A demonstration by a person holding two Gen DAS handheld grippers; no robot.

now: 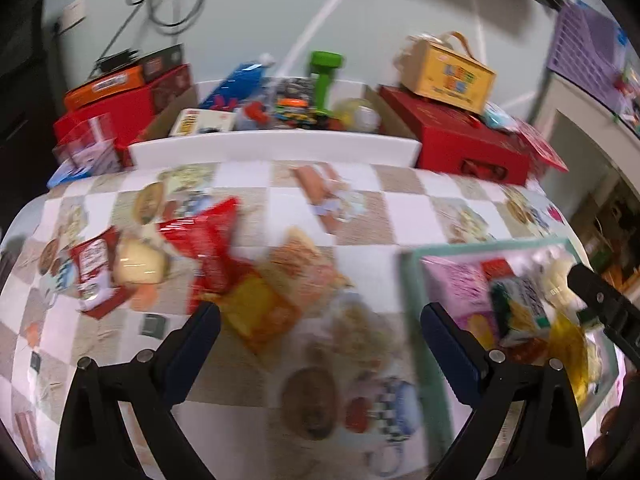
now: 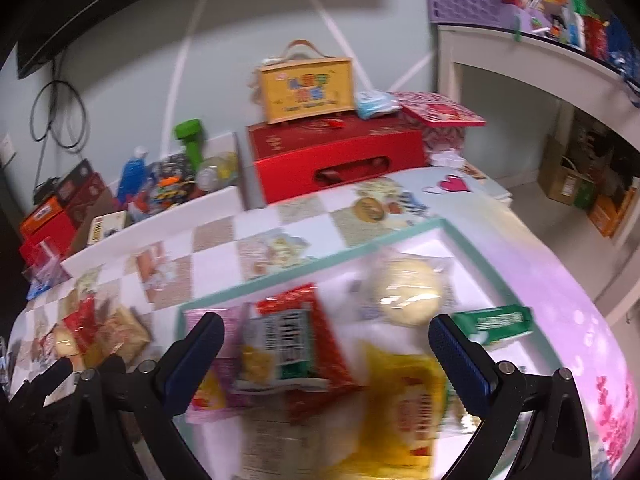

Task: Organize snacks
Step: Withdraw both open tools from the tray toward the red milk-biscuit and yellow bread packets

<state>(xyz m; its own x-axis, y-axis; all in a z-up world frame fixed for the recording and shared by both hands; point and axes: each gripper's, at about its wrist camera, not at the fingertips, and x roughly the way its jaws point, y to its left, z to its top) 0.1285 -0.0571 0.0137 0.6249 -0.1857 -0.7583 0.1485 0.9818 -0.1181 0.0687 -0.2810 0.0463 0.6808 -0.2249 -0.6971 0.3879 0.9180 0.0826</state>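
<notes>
On the checked tablecloth (image 1: pixel 404 208) loose snacks (image 1: pixel 208 248) lie left of the mint-rimmed tray (image 2: pixel 320 268), apparently the collecting place for packets, while the left gripper (image 1: pixel 320 316) and right gripper (image 2: pixel 326 328) both gape empty, seemingly between picks.
</notes>
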